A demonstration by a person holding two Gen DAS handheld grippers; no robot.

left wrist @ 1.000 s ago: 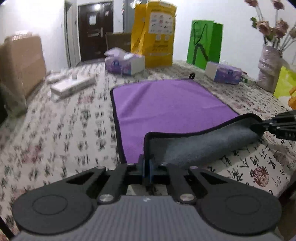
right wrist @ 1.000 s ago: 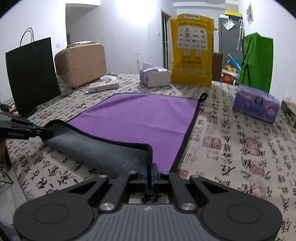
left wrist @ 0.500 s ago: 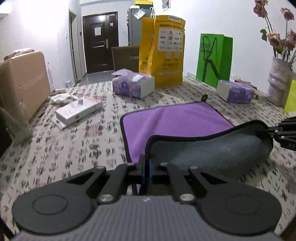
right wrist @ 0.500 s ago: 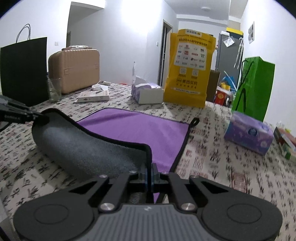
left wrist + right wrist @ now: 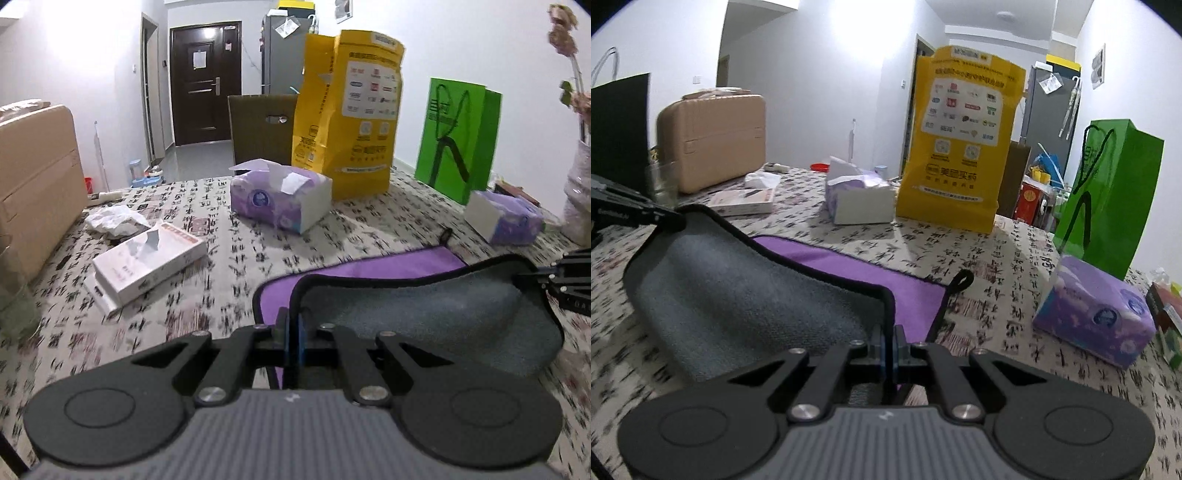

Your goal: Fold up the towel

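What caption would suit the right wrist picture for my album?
Two handheld grippers, right and left, lift the near edge of a purple towel with grey underside over a calligraphy-print tablecloth.

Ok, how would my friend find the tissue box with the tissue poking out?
Find the tall yellow bag standing on the patterned table. The open tissue box sits just before it. Unlike the other purple tissue pack by the green bag, a white tissue sticks up from it.

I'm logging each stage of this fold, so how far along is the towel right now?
Done: both near corners are pinched, left gripper and right gripper shut on the towel. In hand: the near edge is lifted, grey underside showing, arching over the purple half. Left: lay it onto the far edge by the hanging loop and release.
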